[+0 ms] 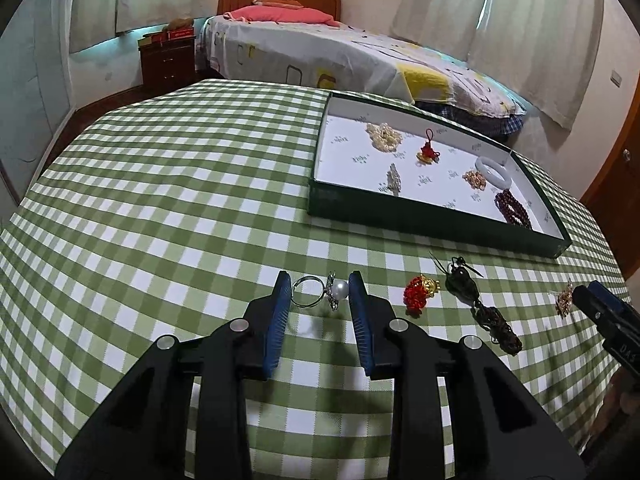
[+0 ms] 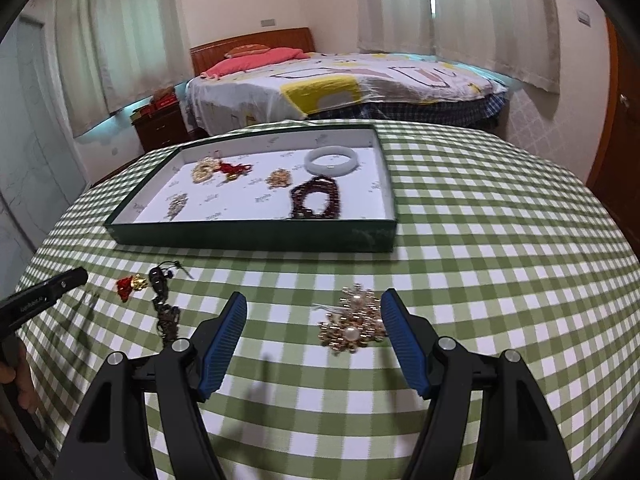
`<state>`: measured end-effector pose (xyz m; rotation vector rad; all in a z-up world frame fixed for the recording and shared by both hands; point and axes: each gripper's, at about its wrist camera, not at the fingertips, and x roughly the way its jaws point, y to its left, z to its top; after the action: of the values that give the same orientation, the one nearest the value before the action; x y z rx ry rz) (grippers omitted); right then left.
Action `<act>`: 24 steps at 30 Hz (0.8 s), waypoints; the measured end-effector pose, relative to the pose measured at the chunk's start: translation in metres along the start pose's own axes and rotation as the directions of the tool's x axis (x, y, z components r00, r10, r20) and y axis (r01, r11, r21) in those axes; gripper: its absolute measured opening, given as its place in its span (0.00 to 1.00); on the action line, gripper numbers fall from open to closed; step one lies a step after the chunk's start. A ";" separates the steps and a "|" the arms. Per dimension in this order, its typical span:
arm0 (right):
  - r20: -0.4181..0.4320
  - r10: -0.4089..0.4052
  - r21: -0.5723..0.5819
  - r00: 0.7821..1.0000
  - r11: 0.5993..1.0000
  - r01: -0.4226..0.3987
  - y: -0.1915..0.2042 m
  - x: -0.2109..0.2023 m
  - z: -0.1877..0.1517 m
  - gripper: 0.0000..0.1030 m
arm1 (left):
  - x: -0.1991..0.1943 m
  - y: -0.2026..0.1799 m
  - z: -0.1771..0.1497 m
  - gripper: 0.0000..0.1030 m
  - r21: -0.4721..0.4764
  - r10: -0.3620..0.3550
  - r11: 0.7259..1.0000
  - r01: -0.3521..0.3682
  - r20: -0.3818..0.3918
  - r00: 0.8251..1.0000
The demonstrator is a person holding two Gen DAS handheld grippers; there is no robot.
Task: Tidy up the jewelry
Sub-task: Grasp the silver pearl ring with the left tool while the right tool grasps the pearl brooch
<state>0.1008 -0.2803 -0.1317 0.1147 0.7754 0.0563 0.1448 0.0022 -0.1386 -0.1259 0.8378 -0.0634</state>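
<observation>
A silver pearl ring (image 1: pixel 320 290) lies on the checked tablecloth between the fingers of my left gripper (image 1: pixel 319 286), which is open around it. A gold pearl brooch (image 2: pixel 354 321) lies between the fingers of my right gripper (image 2: pixel 314 304), which is open wide; the brooch sits close to the right finger. It also shows in the left wrist view (image 1: pixel 564 299). A red-and-gold charm (image 1: pixel 419 289) and a dark beaded pendant (image 1: pixel 482 305) lie on the cloth between the two grippers. The green tray (image 2: pixel 256 236) holds several pieces, among them a white bangle (image 2: pixel 331 160) and dark red beads (image 2: pixel 316 199).
The table (image 1: pixel 160 200) carries a green-and-white checked cloth. The tray (image 1: pixel 420 222) stands at the far side of it. A bed (image 2: pixel 340 84) and a dark nightstand (image 1: pixel 166 60) stand beyond the table, with curtains behind them.
</observation>
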 end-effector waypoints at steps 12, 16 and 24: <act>-0.051 -0.072 0.021 0.996 0.997 0.073 -0.019 0.020 0.004 0.66 | -0.002 0.008 0.000 0.28 -0.009 0.009 1.000 -0.009 0.001 1.000; -0.092 -0.078 0.033 0.993 0.996 0.081 -0.025 0.030 0.004 0.66 | 0.000 0.007 -0.001 0.28 -0.005 0.009 1.000 -0.009 -0.003 1.000; -0.133 -0.071 0.047 0.989 0.996 0.078 -0.031 0.036 0.001 0.66 | 0.003 0.007 -0.003 0.28 -0.008 0.008 1.000 -0.008 -0.011 1.000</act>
<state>0.1275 -0.3074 -0.1592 0.1322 0.9122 -0.0277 0.1442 0.0081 -0.1434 -0.1295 0.8496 -0.0532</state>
